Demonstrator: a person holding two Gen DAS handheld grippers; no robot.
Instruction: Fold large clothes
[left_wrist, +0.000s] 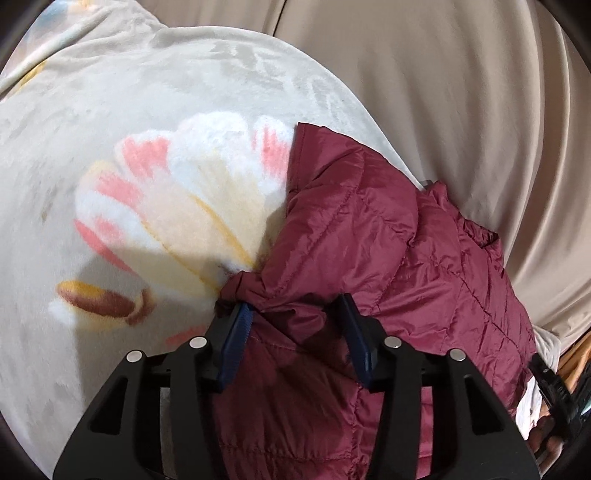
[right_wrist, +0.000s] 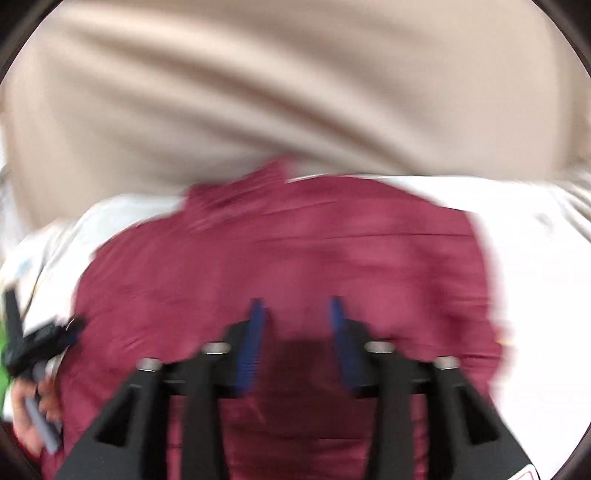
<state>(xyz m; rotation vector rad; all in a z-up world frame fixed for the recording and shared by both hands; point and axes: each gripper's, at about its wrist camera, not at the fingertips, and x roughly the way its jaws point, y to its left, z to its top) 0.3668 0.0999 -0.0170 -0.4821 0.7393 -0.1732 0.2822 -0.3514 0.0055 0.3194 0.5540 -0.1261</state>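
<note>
The maroon quilted jacket (left_wrist: 388, 258) lies bunched on a floral blanket (left_wrist: 147, 203). The left tool (left_wrist: 295, 306) and right tool (right_wrist: 295, 306) hang over it, jaws apart, gripping nothing. Seemingly mid-fold; next, pinch an edge.

Glossy quilted jacket (left_wrist: 388, 240) (fleecy blanket (left_wrist: 147, 110))

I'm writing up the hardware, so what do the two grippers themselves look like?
The left gripper and right gripper match: black angular plastic bodies with cut-out slots, round silver bolt heads on top, and two blue ribbed pads lining the fingers. No cables or sleeves show. The right view is blurred.
</note>
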